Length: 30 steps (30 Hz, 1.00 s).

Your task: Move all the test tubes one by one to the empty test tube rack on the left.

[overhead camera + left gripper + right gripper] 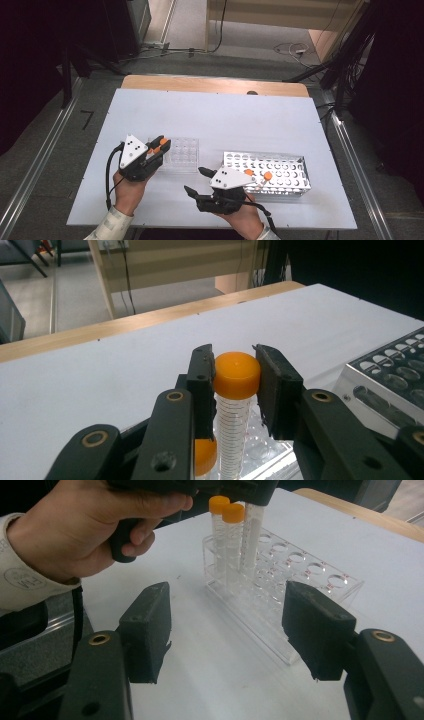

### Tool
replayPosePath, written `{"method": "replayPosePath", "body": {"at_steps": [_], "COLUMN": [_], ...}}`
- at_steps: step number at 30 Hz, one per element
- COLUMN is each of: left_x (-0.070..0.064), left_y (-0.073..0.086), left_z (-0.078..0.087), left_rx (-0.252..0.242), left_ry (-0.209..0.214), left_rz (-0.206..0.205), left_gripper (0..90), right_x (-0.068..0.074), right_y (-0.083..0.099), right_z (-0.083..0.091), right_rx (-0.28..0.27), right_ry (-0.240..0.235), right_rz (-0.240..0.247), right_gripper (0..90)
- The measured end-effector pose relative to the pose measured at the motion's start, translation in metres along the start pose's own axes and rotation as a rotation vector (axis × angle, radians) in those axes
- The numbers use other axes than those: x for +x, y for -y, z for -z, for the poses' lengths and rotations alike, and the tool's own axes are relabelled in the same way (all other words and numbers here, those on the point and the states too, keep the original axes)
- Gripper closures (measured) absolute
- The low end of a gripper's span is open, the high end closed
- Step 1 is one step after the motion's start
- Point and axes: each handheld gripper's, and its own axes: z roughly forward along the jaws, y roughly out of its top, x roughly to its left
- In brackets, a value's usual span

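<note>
A: Biggest first — what's on the table (pixel 210 120)?

B: A white top, with a metal rack (pixel 280 172) right of centre and a clear rack (pixel 182 155) just left of it.

A: And the grippers?

B: The left gripper (pixel 234 377) is clamped on the orange cap of a tube (pixel 235 405). The tube stands upright in the clear rack, at the end nearest the person's left hand (pixel 85 525). The right gripper (pixel 225 625) hangs released, jaws wide apart, low over the table near the clear rack's end, touching nothing.

A: Other tubes?

B: Two more orange-capped ones stand beside it in the right gripper view (pixel 222 535). Orange caps (pixel 267 176) also show at the metal rack.

A: Any writing?

B: Fine graduation lines on the tube; a round print on the sleeve (pixel 22 580), too blurred to read.
</note>
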Motion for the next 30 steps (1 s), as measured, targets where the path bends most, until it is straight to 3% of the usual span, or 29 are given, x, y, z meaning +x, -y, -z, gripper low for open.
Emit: {"method": "replayPosePath", "body": {"at_steps": [14, 21, 30], "left_x": [0.002, -0.001, -0.014], "left_y": [0.003, -0.002, -0.005], "left_z": [0.002, 0.009, 0.018], "left_rx": [-0.008, -0.031, -0.032], "left_ry": [0.022, 0.032, 0.019], "left_rz": [0.043, 0.079, 0.077], "left_gripper": [62.7, 46.1, 29.2], "right_x": [0.0, 0.0, -0.003], "right_y": [0.0, 0.0, -0.002], "right_z": [0.0, 0.004, 0.019], "right_rx": [0.0, -0.009, -0.038], "right_ry": [-0.001, 0.001, 0.025], "right_rz": [-0.004, -0.006, -0.004], "right_gripper": [35.1, 35.4, 35.6]}}
